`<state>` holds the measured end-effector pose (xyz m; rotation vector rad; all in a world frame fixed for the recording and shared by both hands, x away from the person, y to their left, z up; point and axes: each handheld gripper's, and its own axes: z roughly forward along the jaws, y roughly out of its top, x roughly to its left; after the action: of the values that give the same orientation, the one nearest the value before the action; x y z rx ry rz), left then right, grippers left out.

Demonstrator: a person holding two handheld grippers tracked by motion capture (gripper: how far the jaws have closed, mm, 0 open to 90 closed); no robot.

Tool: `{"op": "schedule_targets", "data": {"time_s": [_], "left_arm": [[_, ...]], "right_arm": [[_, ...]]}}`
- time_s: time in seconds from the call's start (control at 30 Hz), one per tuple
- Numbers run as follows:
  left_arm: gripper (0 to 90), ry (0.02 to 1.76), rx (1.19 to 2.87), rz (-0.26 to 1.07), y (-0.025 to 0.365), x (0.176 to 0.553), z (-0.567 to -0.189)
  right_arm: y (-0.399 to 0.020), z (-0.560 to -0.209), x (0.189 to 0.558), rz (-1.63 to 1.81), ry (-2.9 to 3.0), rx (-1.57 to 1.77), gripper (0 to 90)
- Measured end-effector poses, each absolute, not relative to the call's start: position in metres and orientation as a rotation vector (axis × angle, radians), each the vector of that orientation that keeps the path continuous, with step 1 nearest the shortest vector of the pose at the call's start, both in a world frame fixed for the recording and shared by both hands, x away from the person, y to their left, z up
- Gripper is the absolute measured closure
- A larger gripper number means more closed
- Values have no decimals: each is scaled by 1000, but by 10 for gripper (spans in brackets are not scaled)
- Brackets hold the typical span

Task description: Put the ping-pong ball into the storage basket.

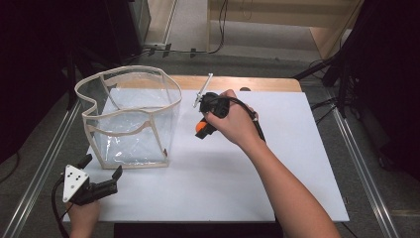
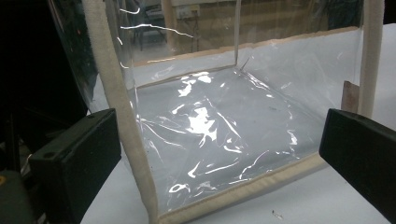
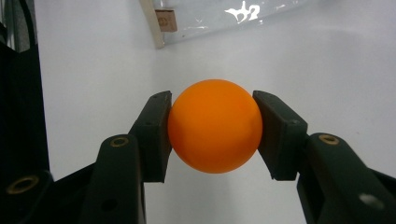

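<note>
1. Worktop point(image 1: 297, 163): white sheet over a wooden board. Mostly bare across the 3 to 6 o'clock part of the high view.

2. Bag point(image 1: 130, 116): clear plastic, cream fabric trim, standing upright with its mouth open. Sits at about 10 o'clock on the worktop. In the left gripper view its near lower corner lies between the jaws but untouched. Nothing visible inside it.

3. Right claw point(image 1: 200, 130): held in the person's right hand near the worktop's centre, just beside the bag's right wall toward 3 o'clock. Jaws point down toward 7 o'clock. Pinching the ball from both sides; the right gripper view shows both pads pressed on it.

4. Left claw point(image 1: 103, 171): at about 8 o'clock, near the worktop's front-left corner, aimed at the bag's lower front edge. Jaws spread wide, holding nothing, not touching the bag.

5. Ball point(image 3: 215, 126): orange, smooth, round. Clamped in the right claw, apparently lifted clear of the white sheet, outside the bag, close to its right wall.

6. Progress, as a judgement: pick-up looks done. Still left: carry the ball over the rim toward 10 o'clock and let it go inside. The left claw seems placed to steady the bag but has not gripped it yet.
</note>
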<state>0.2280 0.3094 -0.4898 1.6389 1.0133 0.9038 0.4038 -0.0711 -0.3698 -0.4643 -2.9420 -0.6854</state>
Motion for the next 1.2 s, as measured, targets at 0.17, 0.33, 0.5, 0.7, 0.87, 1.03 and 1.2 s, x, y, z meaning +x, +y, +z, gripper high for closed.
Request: {"op": "schedule_targets", "data": {"time_s": [0.17,0.33,0.5,0.7,0.87,1.03,1.2], "left_arm": [[0,1011,1640,904,309,228,-490],[0,1011,1643,905,309,228,-490],[0,1011,1640,904,309,228,-490],[0,1011,1645,905,309,228,-490],[0,1012,1647,905,309,228,-490],[0,1011,1644,904,308,228,-490],[0,1010,1648,905,308,228,-490]], "right_arm": [[-69,-364,405,-689,-2938,-460,479],[-66,-361,407,-697,-2934,-455,479],[-64,-357,408,-702,-2934,-447,479],[-60,-350,409,-710,-2935,-436,479],[-57,-345,410,-717,-2938,-413,479],[-54,-341,412,-717,-2937,-404,479],[-52,-337,412,-721,-2937,-390,479]]}}
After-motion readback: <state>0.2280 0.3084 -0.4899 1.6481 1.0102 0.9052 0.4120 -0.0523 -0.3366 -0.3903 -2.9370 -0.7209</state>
